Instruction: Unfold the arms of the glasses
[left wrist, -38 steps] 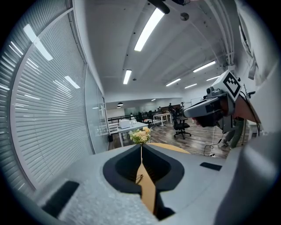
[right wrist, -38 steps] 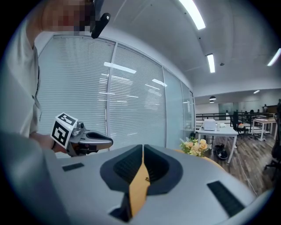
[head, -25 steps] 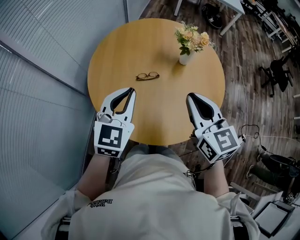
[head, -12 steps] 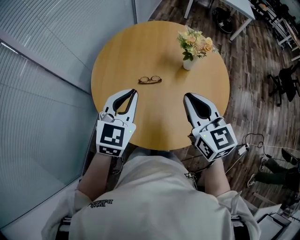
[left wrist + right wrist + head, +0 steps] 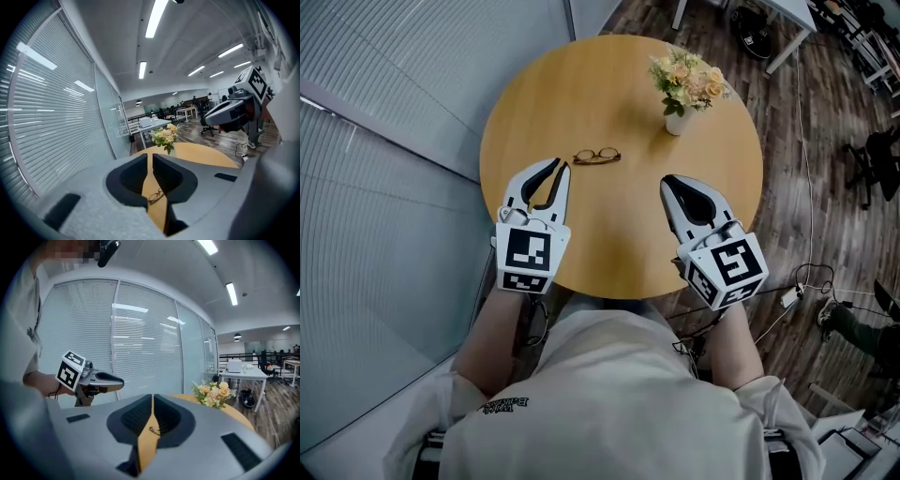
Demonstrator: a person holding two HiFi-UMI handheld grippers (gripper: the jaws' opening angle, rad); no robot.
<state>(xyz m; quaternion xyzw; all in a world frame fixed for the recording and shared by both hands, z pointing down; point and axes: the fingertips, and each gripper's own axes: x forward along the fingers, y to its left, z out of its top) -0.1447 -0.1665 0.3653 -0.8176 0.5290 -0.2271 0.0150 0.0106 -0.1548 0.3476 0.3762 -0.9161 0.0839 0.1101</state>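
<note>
Holding a gripper in each hand, you have both above the near half of a round wooden desk [image 5: 619,234], each pointing away from your body.

Left gripper [image 5: 561,166]: white shell, marker cube at the wrist end. Its fingers [image 5: 132,178] are drawn together, with only a thin slit between the tips and nothing gripped. The tip sits near the glasses, slightly to their left and on your side of them, not touching.

Right gripper [image 5: 667,180]: same build. Its fingers [image 5: 169,416] are likewise closed to a thin slit and are empty. It stands farther from the glasses than the left one, off to their right and nearer to you.

Glasses [image 5: 596,156]: one pair with a thin dark frame, lying flat on the desk toward its middle, beyond both tips. Each gripper view shows them low in the gap beneath the closed fingers. They are too small to tell how the arms lie.

Flowers [image 5: 686,80]: a small bunch in pale yellow and peach with green leaves. It stands upright in a white vase [image 5: 675,120] on the far right part of the desk, well apart from the glasses.

Surroundings: slatted blinds [image 5: 375,216] behind a glass wall on your left. A dark plank floor [image 5: 825,187] lies on your right, with cables on it and a black office chair [image 5: 883,150] at the edge of the head view.

Your pale shirt [image 5: 609,394] fills the bottom of the head view.
</note>
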